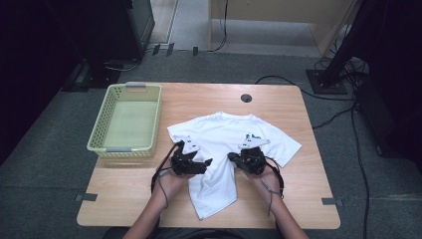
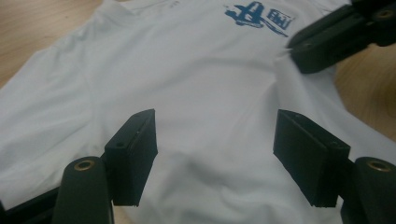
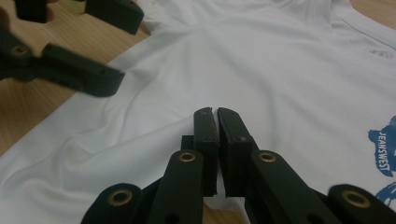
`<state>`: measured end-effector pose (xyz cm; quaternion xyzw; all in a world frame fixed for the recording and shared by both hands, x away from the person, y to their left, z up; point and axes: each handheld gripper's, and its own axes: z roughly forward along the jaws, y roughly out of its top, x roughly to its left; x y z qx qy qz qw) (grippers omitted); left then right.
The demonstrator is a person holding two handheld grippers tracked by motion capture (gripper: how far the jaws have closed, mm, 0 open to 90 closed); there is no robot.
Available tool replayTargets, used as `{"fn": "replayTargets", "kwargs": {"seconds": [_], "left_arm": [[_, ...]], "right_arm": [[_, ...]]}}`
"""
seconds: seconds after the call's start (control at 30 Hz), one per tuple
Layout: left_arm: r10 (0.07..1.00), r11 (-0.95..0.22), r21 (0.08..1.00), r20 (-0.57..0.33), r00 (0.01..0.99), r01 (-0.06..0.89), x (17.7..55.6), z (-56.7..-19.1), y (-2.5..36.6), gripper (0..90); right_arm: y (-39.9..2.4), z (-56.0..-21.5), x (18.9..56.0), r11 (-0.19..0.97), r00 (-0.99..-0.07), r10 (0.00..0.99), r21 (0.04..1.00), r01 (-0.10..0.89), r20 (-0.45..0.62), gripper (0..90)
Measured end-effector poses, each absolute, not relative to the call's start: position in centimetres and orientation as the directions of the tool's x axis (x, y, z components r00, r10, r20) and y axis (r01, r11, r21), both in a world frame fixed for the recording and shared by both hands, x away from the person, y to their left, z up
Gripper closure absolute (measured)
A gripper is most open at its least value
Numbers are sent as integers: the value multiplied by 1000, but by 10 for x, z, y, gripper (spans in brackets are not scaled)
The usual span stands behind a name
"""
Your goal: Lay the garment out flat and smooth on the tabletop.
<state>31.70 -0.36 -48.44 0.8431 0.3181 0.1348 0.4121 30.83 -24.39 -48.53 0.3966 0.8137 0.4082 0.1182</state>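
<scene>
A light wooden table (image 1: pixel 298 104) carries a white cotton T-shirt with a blue chest print (image 1: pixel 224 137), spread flat across its middle and nearer the person's edge, one fold raised. At the table's left edge sits a pale green perforated plastic basket (image 1: pixel 99 129), well apart from the shirt. The right gripper (image 3: pixel 215 116) is closed, pinching a raised fold of the shirt. The left gripper (image 2: pixel 215 135) hovers over the cloth, jaws apart, grasping nothing.

White T-shirt (image 3: pixel 289 74): blue print (image 3: pixel 385 154) reads "JEANSWEST".
</scene>
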Motion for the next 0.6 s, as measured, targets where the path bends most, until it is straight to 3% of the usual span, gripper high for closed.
{"fn": "replayTargets", "kwargs": {"seconds": [0.33, 0.47, 0.6], "left_arm": [[554, -537, 720, -92, 827, 440, 302, -490, -30, 444], [492, -622, 683, -39, 870, 383, 295, -493, -37, 672], [484, -650, 663, -15, 875, 371, 294, -497, -40, 792]], "right_arm": [[-244, -492, 314, 347, -642, 755, 750, 563, 133, 877], [-245, -492, 315, 346, -643, 755, 754, 558, 129, 877], [-245, -491, 314, 341, -640, 757, 756, 558, 131, 877]]}}
